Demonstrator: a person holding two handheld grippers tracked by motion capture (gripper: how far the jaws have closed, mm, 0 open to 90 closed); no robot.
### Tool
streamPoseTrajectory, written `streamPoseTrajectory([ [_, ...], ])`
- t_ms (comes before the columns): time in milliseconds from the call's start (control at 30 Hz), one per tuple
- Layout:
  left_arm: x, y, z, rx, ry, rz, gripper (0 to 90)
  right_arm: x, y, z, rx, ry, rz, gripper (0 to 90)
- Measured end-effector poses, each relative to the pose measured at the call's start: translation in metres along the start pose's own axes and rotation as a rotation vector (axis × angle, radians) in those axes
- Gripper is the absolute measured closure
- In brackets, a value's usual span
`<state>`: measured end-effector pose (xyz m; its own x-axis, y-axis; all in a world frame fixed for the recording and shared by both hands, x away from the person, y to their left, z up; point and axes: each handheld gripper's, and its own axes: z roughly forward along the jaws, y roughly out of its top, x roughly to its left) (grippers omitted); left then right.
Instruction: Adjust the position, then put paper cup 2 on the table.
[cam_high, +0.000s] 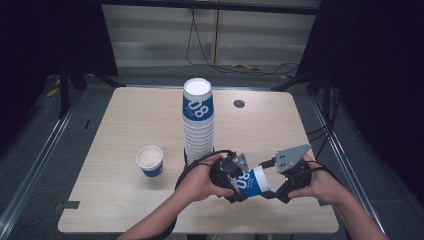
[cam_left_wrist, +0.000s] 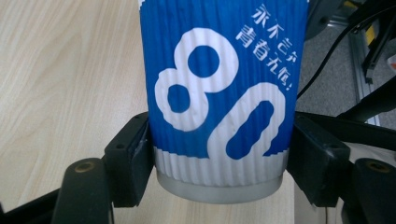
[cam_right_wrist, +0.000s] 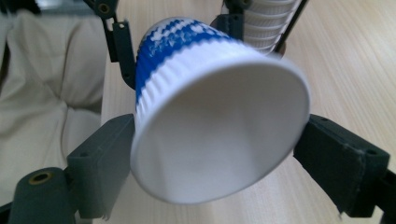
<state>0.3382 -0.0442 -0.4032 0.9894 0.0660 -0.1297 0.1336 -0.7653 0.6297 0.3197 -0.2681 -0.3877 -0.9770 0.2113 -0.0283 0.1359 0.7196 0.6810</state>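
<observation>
A blue and white ribbed paper cup (cam_high: 252, 181) with a large "80" on it lies sideways in the air just above the table's front edge, between my two grippers. My left gripper (cam_high: 235, 189) is shut on the cup's narrow bottom end, and in the left gripper view its pads (cam_left_wrist: 137, 154) press on both sides of the cup (cam_left_wrist: 219, 93). My right gripper (cam_high: 274, 187) faces the cup's open mouth. Its jaws stand wide on either side of the rim (cam_right_wrist: 219, 135) and are not squeezing it.
A tall stack of the same cups (cam_high: 198, 125) stands upside down at the table's middle, just behind my hands. One upright cup (cam_high: 150, 161) sits at the left. The wooden table (cam_high: 130, 115) has a round cable hole (cam_high: 239, 103) at the back.
</observation>
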Motion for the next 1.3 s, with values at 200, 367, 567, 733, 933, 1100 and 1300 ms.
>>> streamPoseTrajectory([
  [200, 0.003, -0.004, -0.007, -0.045, -0.023, -0.013, 30.2, -0.003, -0.009, -0.006, -0.1, 0.005, 0.058, 13.2],
  [367, 0.004, -0.005, -0.005, -0.07, -0.038, -0.002, 30.2, -0.004, -0.004, 0.0, -0.108, 0.034, 0.041, 13.7],
  [567, 0.006, -0.01, -0.006, -0.091, -0.029, -0.002, 30.2, -0.005, -0.002, 0.002, -0.107, 0.027, 0.022, 17.3],
  [733, 0.003, -0.011, -0.01, -0.078, 0.02, -0.011, 22.9, -0.007, -0.001, -0.003, -0.089, 0.01, 0.019, 18.9],
  [933, -0.001, -0.016, -0.013, -0.05, 0.048, -0.03, 19.7, -0.012, -0.008, -0.011, -0.002, -0.069, 0.063, 18.9],
  [1100, -0.004, -0.02, -0.01, -0.028, 0.037, -0.021, 19.1, -0.02, -0.008, -0.011, 0.149, -0.215, 0.118, 18.1],
  [1300, -0.006, -0.025, -0.006, -0.01, 0.029, -0.028, 18.8, -0.033, 0.001, -0.001, 0.269, -0.29, 0.172, 17.4],
])
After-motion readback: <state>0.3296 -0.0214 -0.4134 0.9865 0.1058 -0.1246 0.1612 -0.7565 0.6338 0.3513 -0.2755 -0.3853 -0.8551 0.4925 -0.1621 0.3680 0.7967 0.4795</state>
